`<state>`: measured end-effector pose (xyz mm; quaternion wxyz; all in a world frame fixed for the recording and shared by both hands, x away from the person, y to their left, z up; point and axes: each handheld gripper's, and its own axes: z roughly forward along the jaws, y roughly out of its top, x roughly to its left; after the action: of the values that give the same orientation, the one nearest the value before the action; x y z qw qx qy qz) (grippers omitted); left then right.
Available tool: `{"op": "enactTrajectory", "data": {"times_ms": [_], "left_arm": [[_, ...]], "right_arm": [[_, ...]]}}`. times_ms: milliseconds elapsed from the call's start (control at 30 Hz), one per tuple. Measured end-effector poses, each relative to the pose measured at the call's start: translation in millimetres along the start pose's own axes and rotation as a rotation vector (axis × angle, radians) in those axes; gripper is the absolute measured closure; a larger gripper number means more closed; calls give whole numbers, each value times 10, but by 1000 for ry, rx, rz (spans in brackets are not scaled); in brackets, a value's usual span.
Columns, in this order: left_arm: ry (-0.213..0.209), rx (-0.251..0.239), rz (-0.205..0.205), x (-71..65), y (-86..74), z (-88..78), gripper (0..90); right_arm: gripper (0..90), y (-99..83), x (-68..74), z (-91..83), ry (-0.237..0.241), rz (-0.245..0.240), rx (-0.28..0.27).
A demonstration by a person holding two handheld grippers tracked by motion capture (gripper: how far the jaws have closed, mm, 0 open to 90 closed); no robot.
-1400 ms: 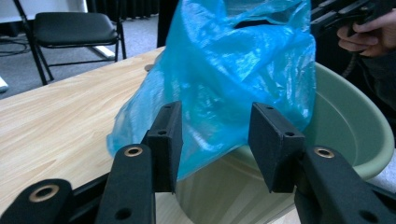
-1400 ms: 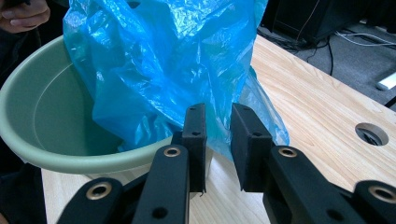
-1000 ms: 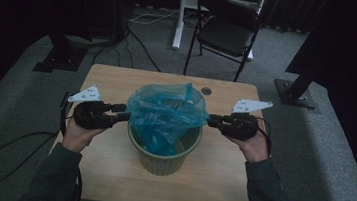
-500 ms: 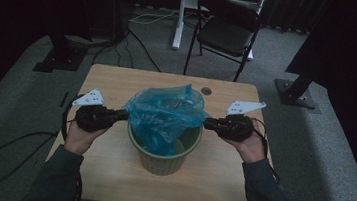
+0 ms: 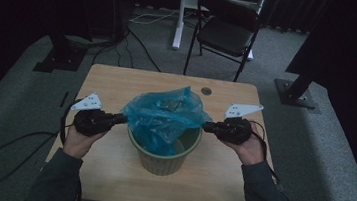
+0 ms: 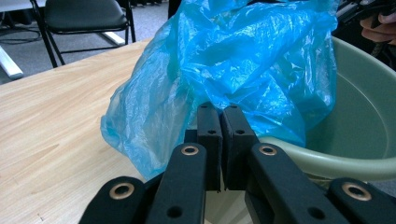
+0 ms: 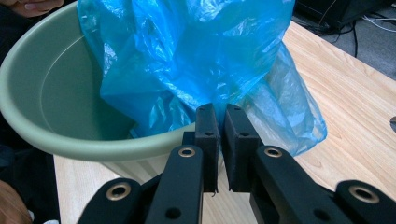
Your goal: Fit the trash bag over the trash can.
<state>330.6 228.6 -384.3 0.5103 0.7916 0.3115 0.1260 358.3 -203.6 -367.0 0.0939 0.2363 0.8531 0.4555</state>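
While both sets of jaws have just been closing, I have the left gripper (image 5: pixel 120 119) and right gripper (image 5: pixel 207 127) pinching opposite edges of the blue bag (image 5: pixel 164 116) over the green bin (image 5: pixel 162 160); film looks light, soft, slippery, tear-prone, so I grip at the rim.

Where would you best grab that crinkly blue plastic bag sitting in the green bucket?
Probably at its loose edges, one from each side. The thin blue plastic bag spills over the rim of the pale green round bucket left and right, giving free film to pinch. The left gripper and right gripper each come in level and appear shut on such an edge.
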Motion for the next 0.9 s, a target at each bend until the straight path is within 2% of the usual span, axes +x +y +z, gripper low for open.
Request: {"op": "enactTrajectory", "data": {"times_ms": [400, 633, 900], "left_arm": [[-23, 12, 3, -94, -92, -35, 872], [-51, 18, 2, -192, -173, -67, 873], [-77, 20, -9, -226, -239, -79, 872]], "right_arm": [[875, -77, 92, -26, 23, -15, 21], [875, -153, 175, -56, 44, -16, 26], [876, -207, 265, -59, 64, -28, 43]]}}
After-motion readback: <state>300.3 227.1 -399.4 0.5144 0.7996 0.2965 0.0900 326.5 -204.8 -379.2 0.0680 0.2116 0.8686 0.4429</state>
